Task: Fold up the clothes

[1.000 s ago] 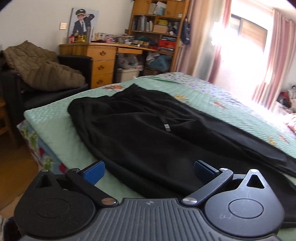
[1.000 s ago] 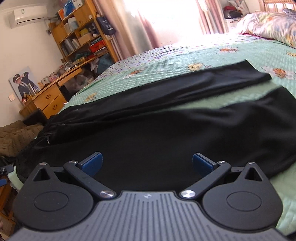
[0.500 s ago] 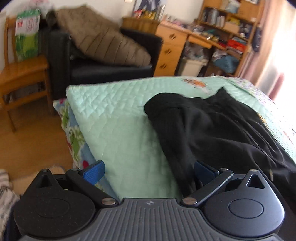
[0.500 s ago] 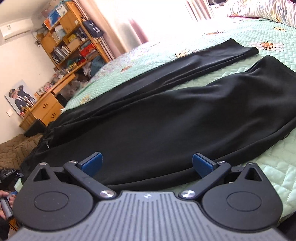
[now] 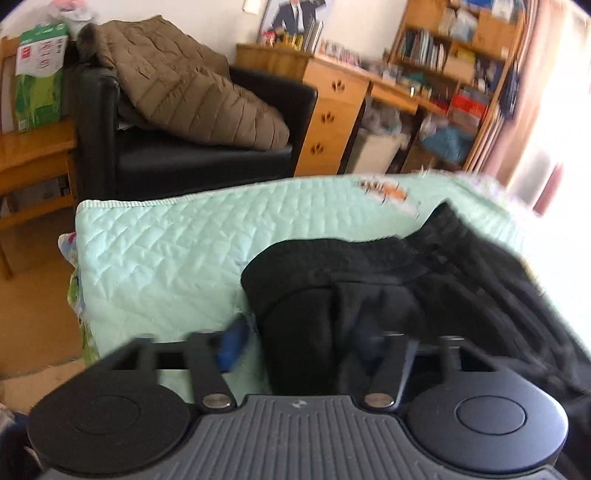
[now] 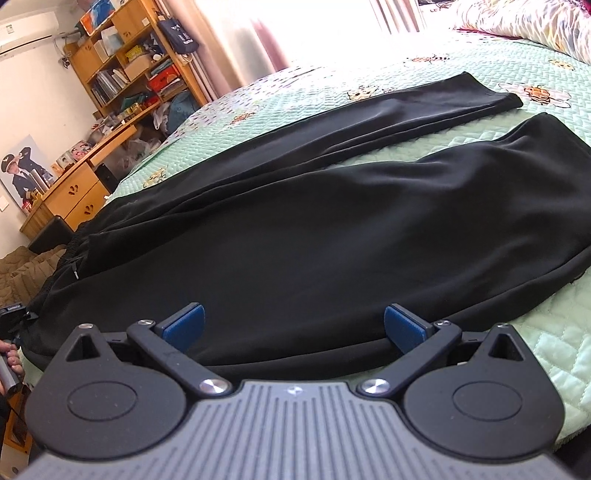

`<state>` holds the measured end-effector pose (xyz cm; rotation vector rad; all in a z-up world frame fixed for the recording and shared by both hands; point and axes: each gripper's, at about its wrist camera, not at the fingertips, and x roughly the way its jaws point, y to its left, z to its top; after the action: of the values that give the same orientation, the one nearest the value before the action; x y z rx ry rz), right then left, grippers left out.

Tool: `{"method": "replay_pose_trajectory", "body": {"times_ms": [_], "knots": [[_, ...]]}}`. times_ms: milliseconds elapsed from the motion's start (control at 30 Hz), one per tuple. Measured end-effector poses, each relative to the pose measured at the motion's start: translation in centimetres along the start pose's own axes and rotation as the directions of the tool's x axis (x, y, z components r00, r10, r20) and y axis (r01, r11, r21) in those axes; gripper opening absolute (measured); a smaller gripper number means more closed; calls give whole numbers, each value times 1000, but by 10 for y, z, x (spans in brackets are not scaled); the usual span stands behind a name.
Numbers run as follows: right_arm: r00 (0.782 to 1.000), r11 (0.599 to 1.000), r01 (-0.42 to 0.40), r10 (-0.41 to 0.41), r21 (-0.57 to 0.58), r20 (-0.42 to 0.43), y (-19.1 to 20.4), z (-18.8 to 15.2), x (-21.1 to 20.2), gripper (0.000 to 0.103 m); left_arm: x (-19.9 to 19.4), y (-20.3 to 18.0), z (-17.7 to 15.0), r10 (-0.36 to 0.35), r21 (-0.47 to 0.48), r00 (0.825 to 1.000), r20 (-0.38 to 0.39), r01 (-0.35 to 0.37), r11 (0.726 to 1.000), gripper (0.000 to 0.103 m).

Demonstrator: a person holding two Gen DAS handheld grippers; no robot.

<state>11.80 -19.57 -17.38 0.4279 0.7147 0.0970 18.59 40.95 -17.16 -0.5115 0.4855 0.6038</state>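
Left tool (image 5: pixel 295 347) was closing on the trousers' (image 6: pixel 314 229) waistband (image 5: pixel 332 258) for folding.
Right tool (image 6: pixel 293 325) gaped wide, empty, at the leg's near edge on the bed (image 5: pixel 166 251).

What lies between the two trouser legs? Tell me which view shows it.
Between the far trouser leg and the near trouser leg lies a bare wedge of the green quilted bedspread, widening toward the hems. The right wrist view shows it.

Bright window (image 6: pixel 332 26) glare, motion-blurred left view, sharp right view, fisheye-bent edges
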Motion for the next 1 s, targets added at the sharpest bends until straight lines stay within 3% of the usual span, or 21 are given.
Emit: {"method": "replay_pose_trajectory", "body": {"times_ms": [67, 167, 367, 400, 467, 567, 633, 733, 833, 933, 1000], "knots": [[1000, 1000, 2, -2, 2, 0, 0, 0, 0, 103, -17, 4, -5, -13, -26, 999, 53, 15, 1000, 27], [1000, 1000, -2, 2, -2, 2, -1, 1, -2, 103, -30, 12, -6, -31, -41, 997, 67, 34, 999, 28], [998, 998, -59, 59, 1, 28, -1, 4, -8, 103, -11, 30, 4, -45, -76, 997, -59, 40, 996, 60], [997, 997, -73, 73, -5, 36, 1, 4, -9, 103, -18, 31, 4, -35, -83, 999, -37, 32, 996, 69], [993, 994, -103, 104, -21, 51, 9, 6, -10, 103, -44, 30, 0, -7, -93, 999, 54, 12, 996, 75], [987, 987, -143, 147, -67, 63, 25, 10, -8, 103, -88, 17, -18, 23, -88, 982, 190, -6, 996, 90], [981, 976, -178, 186, -128, 58, 46, 17, -1, 103, -115, 3, -33, 14, -57, 965, 264, 1, 998, 90], [957, 933, -270, 287, -239, 40, 91, 31, 23, 103, -129, -38, -59, -136, 98, 953, 270, 114, 989, 93], [920, 851, -359, 393, -383, 12, 144, 40, 59, 103, -121, -83, -90, -268, 268, 943, 197, 211, 940, 97], [913, 758, -347, 407, -552, -14, 196, 43, 114, 103, -104, -109, -121, -312, 353, 938, 151, 244, 903, 97], [917, 702, -351, 393, -620, -74, 218, 44, 154, 103, -87, -116, -137, -263, 366, 958, 118, 204, 908, 97]]}}
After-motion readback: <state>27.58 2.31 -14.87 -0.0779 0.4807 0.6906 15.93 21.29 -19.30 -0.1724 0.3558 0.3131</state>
